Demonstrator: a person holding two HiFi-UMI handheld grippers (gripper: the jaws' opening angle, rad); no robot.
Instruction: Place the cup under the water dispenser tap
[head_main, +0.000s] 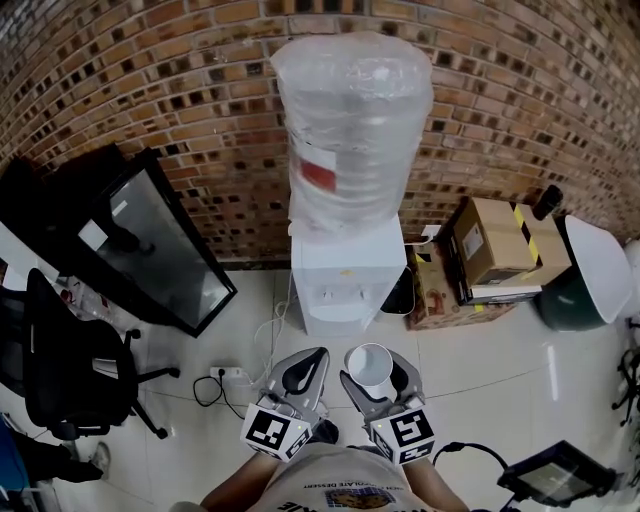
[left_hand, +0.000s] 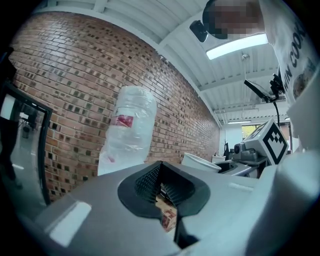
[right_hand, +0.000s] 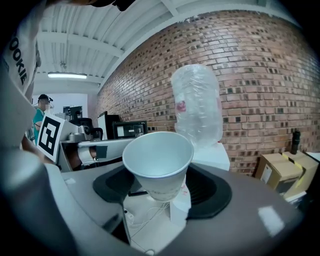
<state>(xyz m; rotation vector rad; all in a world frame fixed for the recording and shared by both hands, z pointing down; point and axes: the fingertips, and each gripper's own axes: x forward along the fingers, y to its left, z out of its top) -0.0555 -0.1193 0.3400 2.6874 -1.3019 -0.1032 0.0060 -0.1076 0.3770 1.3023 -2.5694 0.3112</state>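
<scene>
A white paper cup (head_main: 370, 362) (right_hand: 159, 162) stands upright between the jaws of my right gripper (head_main: 372, 379) (right_hand: 162, 189), which is shut on its lower half. The white water dispenser (head_main: 345, 275) (right_hand: 214, 155) stands against the brick wall a short way ahead of the cup, with a big clear bottle (head_main: 355, 130) (right_hand: 197, 105) (left_hand: 129, 130) on top. Its taps (head_main: 340, 296) sit in a recess on the front. My left gripper (head_main: 303, 370) (left_hand: 162, 189) hangs beside the right one, shut with nothing in it.
A black screen (head_main: 150, 245) leans on the wall at the left, with an office chair (head_main: 70, 370) in front of it. A power strip (head_main: 228, 375) and cables lie on the tiled floor. Cardboard boxes (head_main: 495, 245) and a green bin (head_main: 580, 285) stand to the dispenser's right.
</scene>
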